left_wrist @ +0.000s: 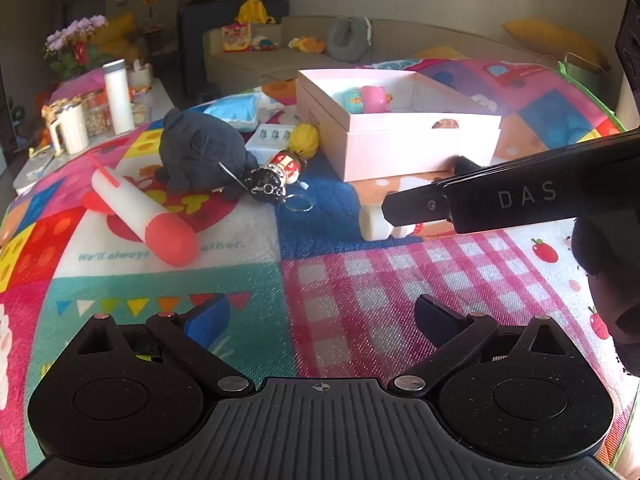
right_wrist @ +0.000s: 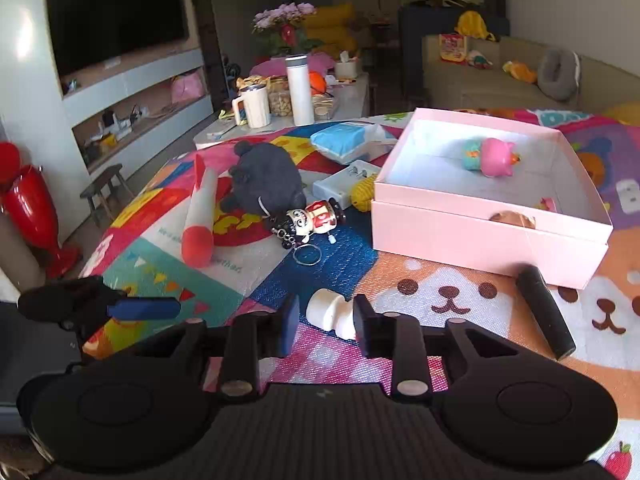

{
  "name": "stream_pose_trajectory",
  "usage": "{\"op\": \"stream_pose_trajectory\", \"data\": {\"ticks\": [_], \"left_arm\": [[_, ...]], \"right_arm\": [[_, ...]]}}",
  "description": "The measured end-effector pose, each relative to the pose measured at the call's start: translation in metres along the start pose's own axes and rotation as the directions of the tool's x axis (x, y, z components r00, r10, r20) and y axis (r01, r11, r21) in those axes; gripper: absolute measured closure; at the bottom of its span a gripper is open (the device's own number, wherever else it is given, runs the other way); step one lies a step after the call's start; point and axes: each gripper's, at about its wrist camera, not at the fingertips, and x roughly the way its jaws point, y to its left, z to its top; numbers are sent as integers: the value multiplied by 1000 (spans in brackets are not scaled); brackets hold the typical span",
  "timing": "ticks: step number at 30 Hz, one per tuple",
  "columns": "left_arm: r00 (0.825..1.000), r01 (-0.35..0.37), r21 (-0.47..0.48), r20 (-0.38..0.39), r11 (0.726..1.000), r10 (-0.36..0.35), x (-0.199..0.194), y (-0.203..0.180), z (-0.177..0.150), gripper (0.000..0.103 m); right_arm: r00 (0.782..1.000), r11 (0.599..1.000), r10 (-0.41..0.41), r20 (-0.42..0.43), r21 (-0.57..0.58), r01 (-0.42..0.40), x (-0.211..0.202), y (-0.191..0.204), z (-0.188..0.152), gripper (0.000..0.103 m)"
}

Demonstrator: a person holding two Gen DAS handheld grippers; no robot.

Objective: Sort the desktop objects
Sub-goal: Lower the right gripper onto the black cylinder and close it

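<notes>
The small white plastic spool-shaped piece [right_wrist: 331, 314] lay on the patterned play mat [right_wrist: 460, 292], in front of the open pink cardboard box [right_wrist: 484, 236] and near its front left corner as the right wrist view showed it. Its long axis ran slantwise, from the far left toward the near right, so one end sat between the blue pads of the right gripper [right_wrist: 326, 322]. That gripper's jaws stood partly open around the piece; the right pad looked close against it, the left pad stood off with a gap, so it was bracketed, not clamped. The left gripper [left_wrist: 320, 312] was spread wide and held nothing, with only mat between its fingers. The right gripper was plainly the nearer of the 2. A black cylinder [right_wrist: 546, 312] lay further along the box front, apart from the white piece. My judgement: the grasp would turn on closing across the piece's slanted waist before lifting it toward the box.
</notes>
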Motion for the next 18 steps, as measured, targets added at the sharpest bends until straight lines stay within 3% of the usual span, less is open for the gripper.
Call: {"op": "stream_pose_trajectory", "data": {"ticks": [2,5,7,12,14,16,18], "left_arm": [[1000,-11,-13,4,1000,11,2,1,0,0],[999,-35,-74,-6,997,35,6,9,-2,0],[999,-41,-103,-6,994,41,6,13,-3,0],[999,-45,-96,-5,994,45,5,12,-4,0],[999,-46,-87,-4,995,46,5,11,-5,0],[999,-50,-82,-5,995,49,5,9,-5,0],[998,-56,-75,-9,996,55,6,8,-5,0]], "right_arm": [[1000,998,12,-16,67,-10,3,-9,-1,46],[997,978,49,-55,207,-37,16,-22,-7,46],[998,971,29,-63,239,-14,26,-21,-9,46],[998,987,-26,-56,154,34,35,-8,-6,75],[997,993,-2,-76,119,11,35,-5,-5,75],[991,993,76,-106,95,-66,30,-1,-6,75],[991,995,90,-96,55,-85,20,3,-9,75]]}}
